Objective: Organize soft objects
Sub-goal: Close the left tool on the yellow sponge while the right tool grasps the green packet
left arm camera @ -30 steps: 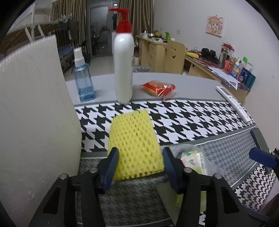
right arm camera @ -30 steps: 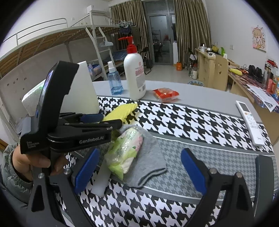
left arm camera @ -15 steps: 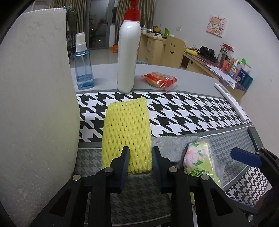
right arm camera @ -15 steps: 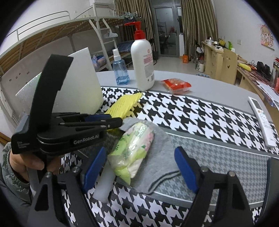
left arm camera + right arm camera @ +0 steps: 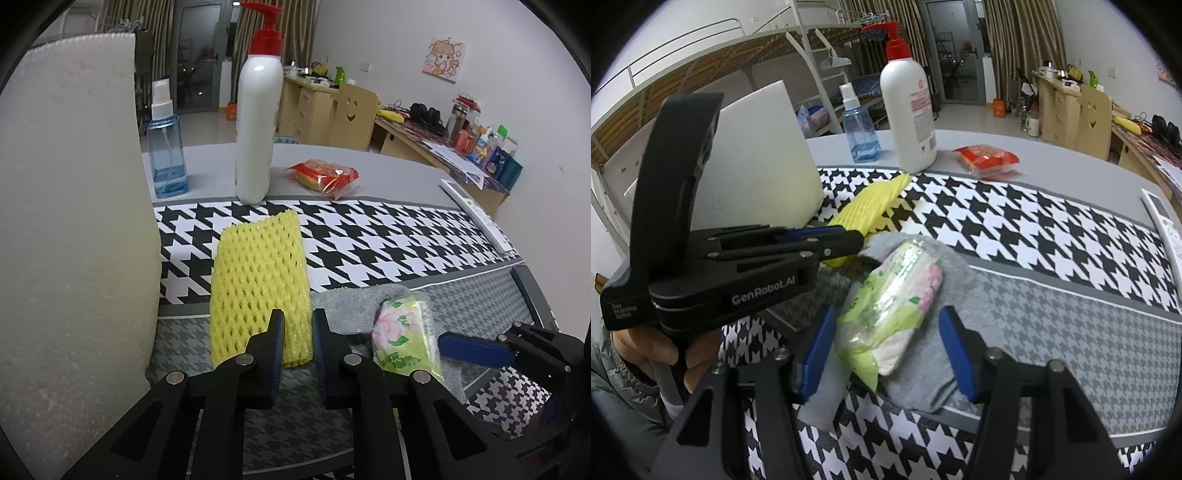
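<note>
While squeezing tighter than a second ago, left gripper (image 5: pixel 298 334) now pinching yellow foam mesh sleeve (image 5: pixel 258 284) near table's front edge; right gripper (image 5: pixel 886 350) narrowing, fingers apart, straddling green floral tissue pack (image 5: pixel 894 295) on grey cloth (image 5: pixel 960 295).

A yellow foam net (image 5: pixel 258 284) lies on a black-and-white houndstooth cloth (image 5: pixel 369 243) with a grey houndstooth band. The tissue pack (image 5: pixel 897 302) is green and white with pink flowers, on a grey sock (image 5: pixel 960 350). The pump bottle (image 5: pixel 256 129) is white with a red top.
</note>
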Motion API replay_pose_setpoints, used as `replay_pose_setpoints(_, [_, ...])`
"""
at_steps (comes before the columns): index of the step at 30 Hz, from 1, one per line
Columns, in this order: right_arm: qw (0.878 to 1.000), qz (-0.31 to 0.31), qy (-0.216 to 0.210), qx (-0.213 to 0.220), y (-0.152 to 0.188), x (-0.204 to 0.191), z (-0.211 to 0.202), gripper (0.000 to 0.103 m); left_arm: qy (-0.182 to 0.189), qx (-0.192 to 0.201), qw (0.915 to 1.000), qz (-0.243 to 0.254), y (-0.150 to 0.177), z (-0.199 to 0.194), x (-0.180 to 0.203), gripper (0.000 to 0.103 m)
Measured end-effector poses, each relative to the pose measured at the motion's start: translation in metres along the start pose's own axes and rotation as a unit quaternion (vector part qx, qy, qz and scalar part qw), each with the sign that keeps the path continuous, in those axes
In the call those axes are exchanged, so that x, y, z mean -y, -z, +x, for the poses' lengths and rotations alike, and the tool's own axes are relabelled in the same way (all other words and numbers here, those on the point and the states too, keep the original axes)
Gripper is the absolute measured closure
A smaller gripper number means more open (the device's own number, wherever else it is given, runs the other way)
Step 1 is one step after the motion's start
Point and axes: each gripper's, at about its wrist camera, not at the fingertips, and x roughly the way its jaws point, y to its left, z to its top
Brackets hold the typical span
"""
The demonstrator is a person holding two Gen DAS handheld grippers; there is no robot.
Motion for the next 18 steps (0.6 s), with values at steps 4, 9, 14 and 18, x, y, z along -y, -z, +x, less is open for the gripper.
replay_pose_setpoints(4, [1.000,-0.001,-0.006,-0.008,0.001,-0.003,0.002,0.052,0.003,0.000,1.0000,-0.001,0.000,0.001,0.000,0.089])
replay_pose_setpoints(9, [1.000,0.001,-0.013,-0.022,0.001,-0.005,0.008,0.060,0.004,-0.007,1.0000,-0.004,0.002,0.004,-0.001,0.092])
replay_pose_setpoints(14, [1.000,-0.002,-0.011,-0.018,0.001,-0.007,0.005,0.071,0.011,-0.001,0.9999,-0.003,0.001,0.003,0.000,0.092])
replay_pose_setpoints(18, [1.000,-0.002,-0.005,-0.007,0.002,-0.005,-0.003,0.074,0.016,0.007,0.9998,-0.001,0.002,-0.001,0.001,0.093])
